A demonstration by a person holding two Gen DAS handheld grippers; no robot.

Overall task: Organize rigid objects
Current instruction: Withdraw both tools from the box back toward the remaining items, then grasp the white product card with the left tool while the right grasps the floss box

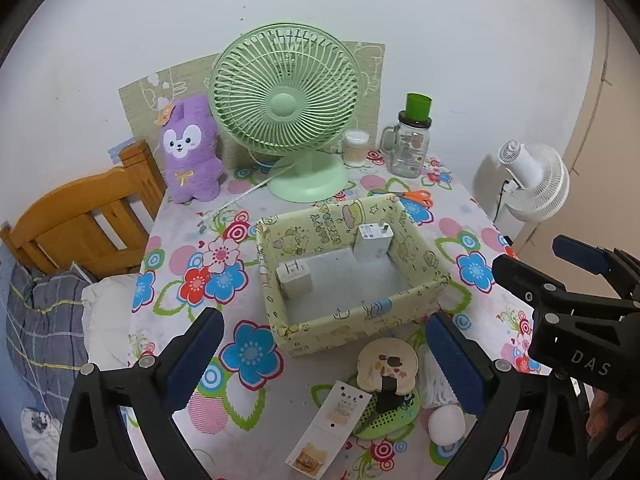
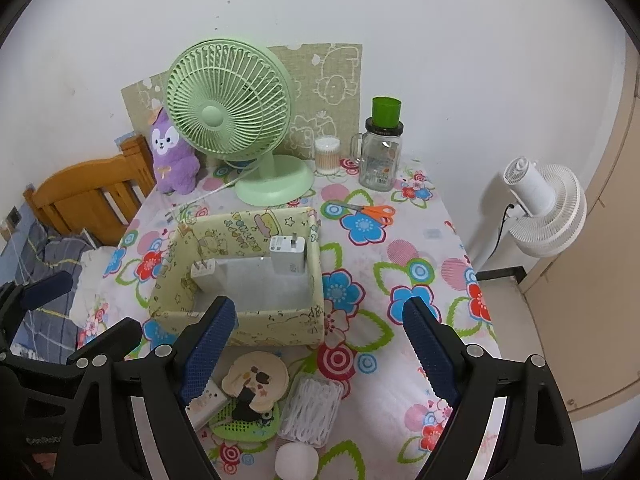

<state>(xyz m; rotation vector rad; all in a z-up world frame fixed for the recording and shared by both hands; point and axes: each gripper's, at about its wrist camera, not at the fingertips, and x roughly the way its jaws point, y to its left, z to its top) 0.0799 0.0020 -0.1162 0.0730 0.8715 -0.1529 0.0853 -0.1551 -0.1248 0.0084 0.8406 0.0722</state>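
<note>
While both tools hover above the flowered tablecloth (image 2: 420,248), the left gripper (image 1: 324,356) and the right gripper (image 2: 320,344) stand with jaws spread wide and nothing between them. Nearest the cameras lies a loose cluster still outside the box: a white round ball-like item (image 2: 297,460), a clear packet of cotton swabs (image 2: 312,408), a green perforated disc (image 2: 244,424) with a black clip (image 2: 244,404) on it, a cream round mirror-like piece (image 2: 256,376) and a flat white card-shaped box (image 1: 332,424). These look light and stiff; the round cream piece seems likeliest to slip or chip, so a hold across its rim looks safest, while the card-shaped box would best be pinched across its narrow width. Just beyond sits the yellow fabric storage box (image 2: 276,324), holding two white chargers (image 2: 288,258) standing against its far and left walls, apart from each other. Farther back lie orange scissors (image 2: 370,212), then the green desk fan (image 2: 224,120), a purple plush rabbit (image 2: 174,156), a swab jar (image 2: 327,156) and a glass mug jar (image 2: 378,160).
</note>
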